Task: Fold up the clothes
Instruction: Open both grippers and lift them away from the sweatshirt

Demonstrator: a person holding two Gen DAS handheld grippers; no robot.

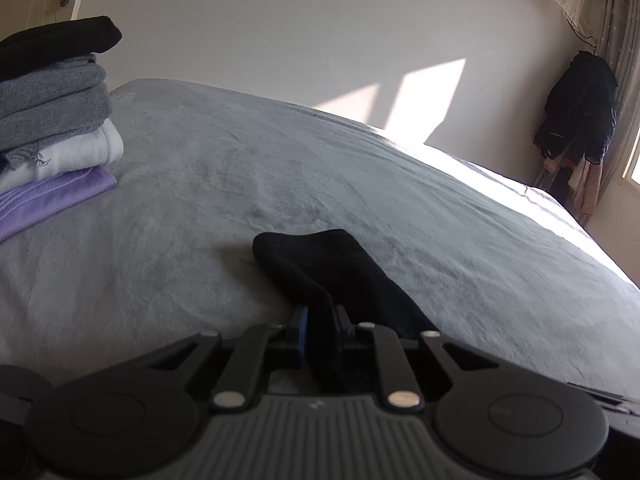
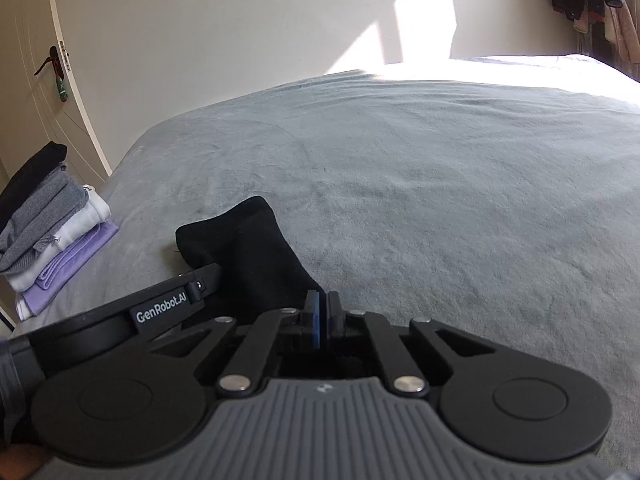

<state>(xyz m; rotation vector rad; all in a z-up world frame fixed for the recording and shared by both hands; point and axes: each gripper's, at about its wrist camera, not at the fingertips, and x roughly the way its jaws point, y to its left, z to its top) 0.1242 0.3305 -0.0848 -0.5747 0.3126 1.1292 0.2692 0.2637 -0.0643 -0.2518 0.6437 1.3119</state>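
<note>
Your left gripper [image 1: 319, 312] pinches the near end of the black garment [image 1: 320, 264] lying on the grey bedspread [image 1: 400, 200], your right gripper [image 2: 322, 304] pressed together at its edge; it looks light and limp, so grip corners.

A white panelled door with a dark lever handle [image 2: 50, 60] stands beyond the bed's far left corner; dark coats [image 1: 578, 106] hang past its far right corner.

Both tools look alike: the left gripper [image 1: 319, 322] and the right gripper [image 2: 322, 312] have black linkage arms pinned with silver rivets, round black discs at four and eight o'clock, a ribbed grey grip at six, and blue pads [image 2: 316, 320]. White "GenRobot.AI" lettering marks the left one's side.
</note>
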